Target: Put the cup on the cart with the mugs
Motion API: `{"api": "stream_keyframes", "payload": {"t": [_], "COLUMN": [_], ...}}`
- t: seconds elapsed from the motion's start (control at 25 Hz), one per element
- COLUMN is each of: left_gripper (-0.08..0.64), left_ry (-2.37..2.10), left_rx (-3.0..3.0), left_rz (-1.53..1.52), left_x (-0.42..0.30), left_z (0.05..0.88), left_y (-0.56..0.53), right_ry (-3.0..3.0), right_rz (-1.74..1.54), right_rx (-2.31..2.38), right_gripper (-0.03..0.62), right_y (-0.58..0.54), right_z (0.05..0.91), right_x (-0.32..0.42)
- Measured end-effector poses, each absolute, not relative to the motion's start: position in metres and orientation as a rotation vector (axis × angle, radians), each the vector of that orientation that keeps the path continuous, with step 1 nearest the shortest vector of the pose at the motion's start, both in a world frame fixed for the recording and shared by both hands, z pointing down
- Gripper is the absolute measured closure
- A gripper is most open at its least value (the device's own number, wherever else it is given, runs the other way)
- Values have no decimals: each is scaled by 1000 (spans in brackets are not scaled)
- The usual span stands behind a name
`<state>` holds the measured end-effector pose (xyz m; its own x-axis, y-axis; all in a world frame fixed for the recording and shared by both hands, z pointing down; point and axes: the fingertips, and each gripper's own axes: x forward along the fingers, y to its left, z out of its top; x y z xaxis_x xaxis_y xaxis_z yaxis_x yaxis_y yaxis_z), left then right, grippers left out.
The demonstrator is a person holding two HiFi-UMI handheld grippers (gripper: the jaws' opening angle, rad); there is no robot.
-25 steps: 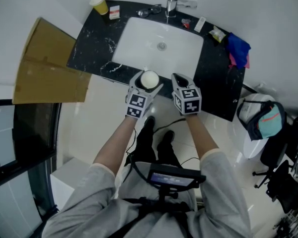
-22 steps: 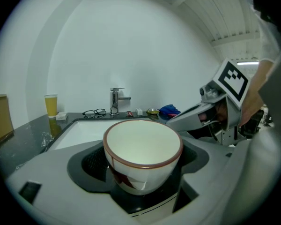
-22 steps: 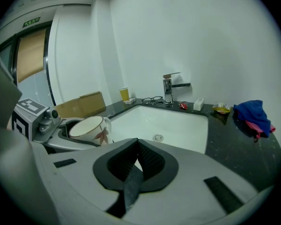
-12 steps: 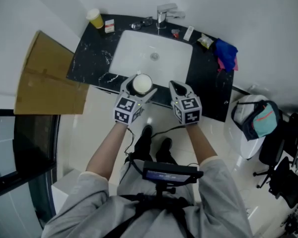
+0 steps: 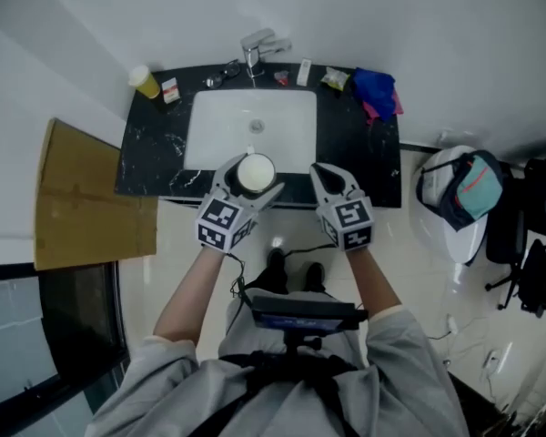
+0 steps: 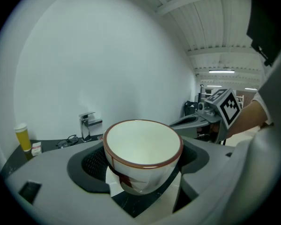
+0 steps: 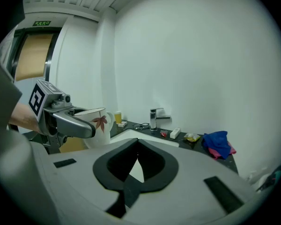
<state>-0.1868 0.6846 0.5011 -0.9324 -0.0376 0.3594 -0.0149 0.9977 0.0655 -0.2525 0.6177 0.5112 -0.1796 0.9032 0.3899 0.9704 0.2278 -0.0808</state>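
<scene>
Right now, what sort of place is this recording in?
Most likely a washroom: a white basin sunk in a black stone-look counter, a chrome tap behind it, and a yellow lidded cup and a blue cloth on the counter.

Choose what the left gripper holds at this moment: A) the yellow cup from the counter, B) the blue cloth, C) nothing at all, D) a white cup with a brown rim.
D: in the left gripper view, the left gripper is closed on the white cup, which has a brown rim and stands upright between the jaws.
</scene>
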Motion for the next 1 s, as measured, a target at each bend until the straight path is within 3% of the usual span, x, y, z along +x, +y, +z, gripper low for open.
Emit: {"api": "stream_keyframes", "payload": {"t": [0.44,1.0], "left_gripper": [153,153], "left_ry": [-2668,-2469], "left_rx": [656,1264], "left_rz": [36,122], "left_x": [-251,-282], "left_z": [498,488], "left_y": [560,299], "right_ry": [-2488,-2706], "right_rz": [-77,118], "right_rx": [-1113,-403], "right_gripper": [584,584], "right_y": [437,126], "right_z": [517,517], "right_x": [-303,-265]}}
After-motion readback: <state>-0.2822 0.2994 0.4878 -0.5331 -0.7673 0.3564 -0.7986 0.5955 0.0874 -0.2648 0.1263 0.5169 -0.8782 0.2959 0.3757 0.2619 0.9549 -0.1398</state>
